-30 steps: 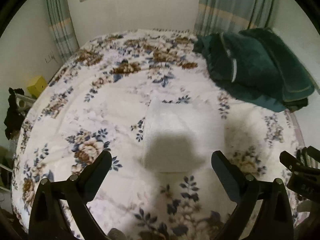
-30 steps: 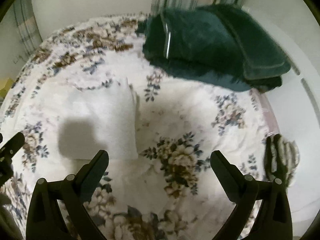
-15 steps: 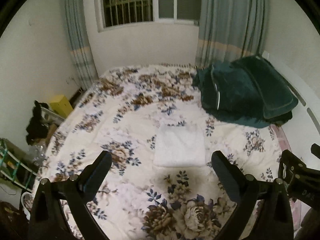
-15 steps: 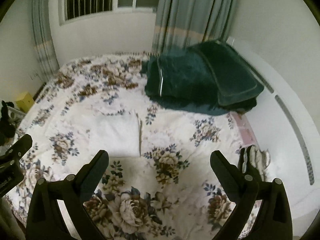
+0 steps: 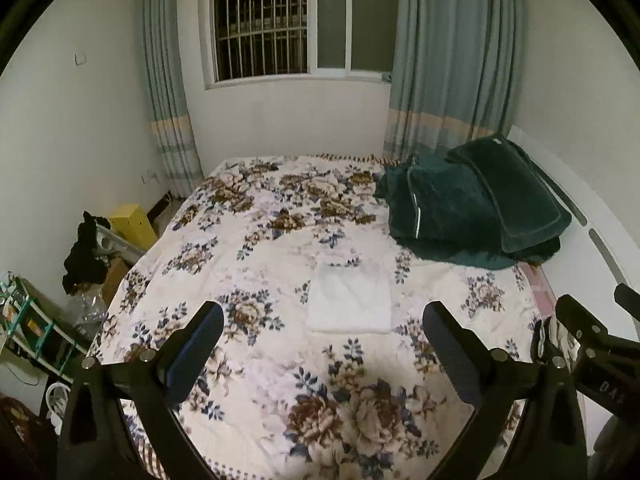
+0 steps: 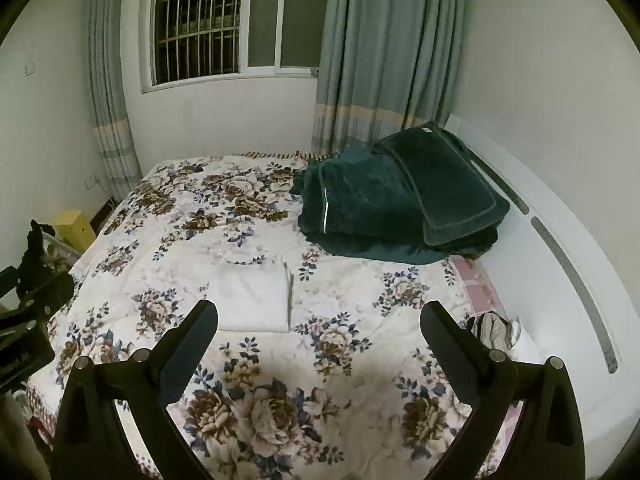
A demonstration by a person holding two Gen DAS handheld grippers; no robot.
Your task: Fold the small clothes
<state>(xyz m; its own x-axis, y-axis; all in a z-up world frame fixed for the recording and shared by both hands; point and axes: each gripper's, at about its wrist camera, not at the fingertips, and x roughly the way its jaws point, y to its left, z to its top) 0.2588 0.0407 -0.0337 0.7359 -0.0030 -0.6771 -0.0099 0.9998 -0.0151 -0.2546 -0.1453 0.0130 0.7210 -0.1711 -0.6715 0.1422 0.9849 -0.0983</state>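
Left gripper [image 5: 323, 332] spread wide, nothing held, raised clear of the floral bedspread [image 5: 248, 360]; folded white garment [image 5: 350, 304] lies flat ahead, between its fingers. Right gripper [image 6: 319, 330] likewise spread and empty, garment [image 6: 252, 300] ahead near its left finger. Judged light, soft and limp: pinch a stacked edge or corner, all layers together, or it will unfold.
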